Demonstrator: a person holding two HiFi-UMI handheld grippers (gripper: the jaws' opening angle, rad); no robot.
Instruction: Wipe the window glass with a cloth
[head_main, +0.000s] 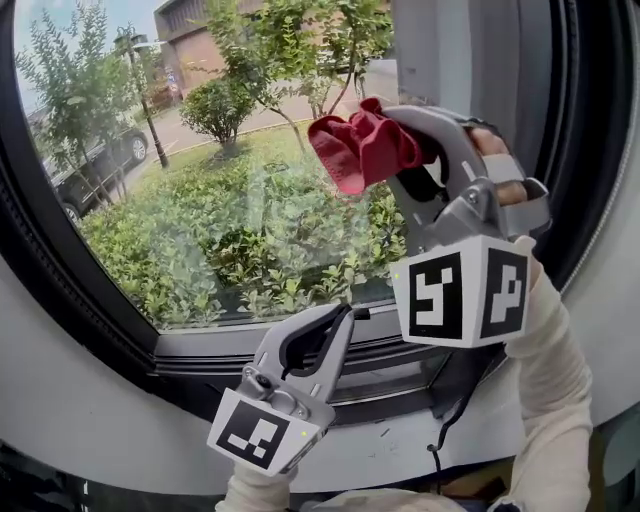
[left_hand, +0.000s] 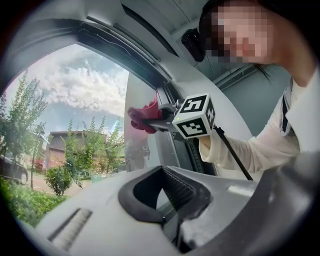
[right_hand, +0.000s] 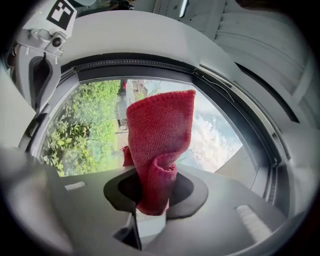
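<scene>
Here the red cloth (head_main: 358, 150) sits bunched before the upper right of the window glass (head_main: 200, 210), clenched in the jaws of the right gripper (head_main: 405, 150); contact with the pane cannot be told. The left gripper (head_main: 340, 318) hangs lower, by the window frame (head_main: 120, 340), jaws closed on nothing.

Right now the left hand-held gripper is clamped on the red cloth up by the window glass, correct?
No, it is the right hand-held gripper that is clamped on the red cloth by the window glass; the right gripper view shows it. The left hand-held gripper holds nothing.
</scene>
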